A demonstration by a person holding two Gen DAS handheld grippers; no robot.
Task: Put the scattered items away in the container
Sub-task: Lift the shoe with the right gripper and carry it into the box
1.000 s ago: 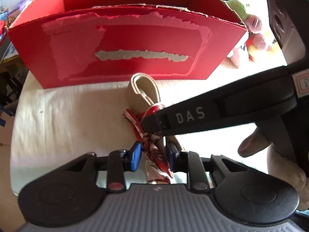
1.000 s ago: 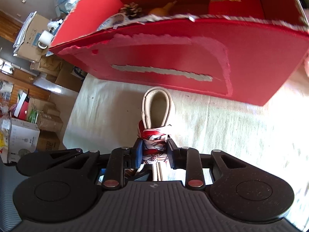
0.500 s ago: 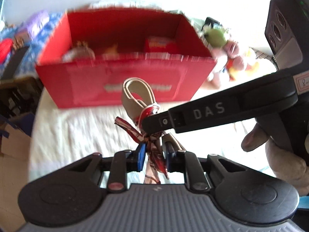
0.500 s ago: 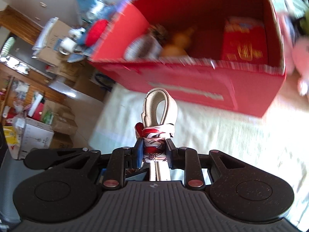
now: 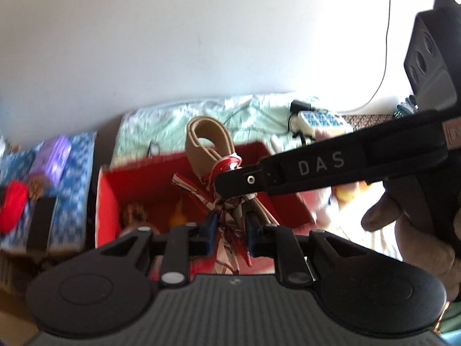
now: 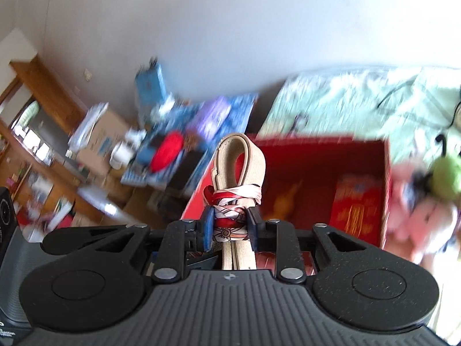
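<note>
A folded beige strap [image 5: 207, 147] tied with a red-and-white patterned scarf [image 5: 229, 230] hangs in the air above the open red cardboard box [image 5: 105, 199]. My left gripper [image 5: 230, 227] is shut on the scarf's tail. My right gripper [image 6: 229, 227] is shut on the strap at the scarf wrap [image 6: 230, 201]; its finger [image 5: 317, 170] crosses the left wrist view. In the right wrist view the strap's loop [image 6: 239, 158] stands over the box's left wall [image 6: 201, 196]. The box holds a red packet [image 6: 357, 204] and an orange item [image 6: 283, 199].
A pink and green plush toy [image 6: 426, 201] lies right of the box. A pale green quilt [image 6: 345, 101] lies behind it. A blue patterned surface [image 5: 72, 178] with a red object [image 5: 13, 210] and a purple pack sits left. Cardboard boxes and shelves [image 6: 43, 150] stand far left.
Both grippers have lifted the strap and scarf bundle from the cloth in front of the box to above the box opening. The views now look down into the box.
</note>
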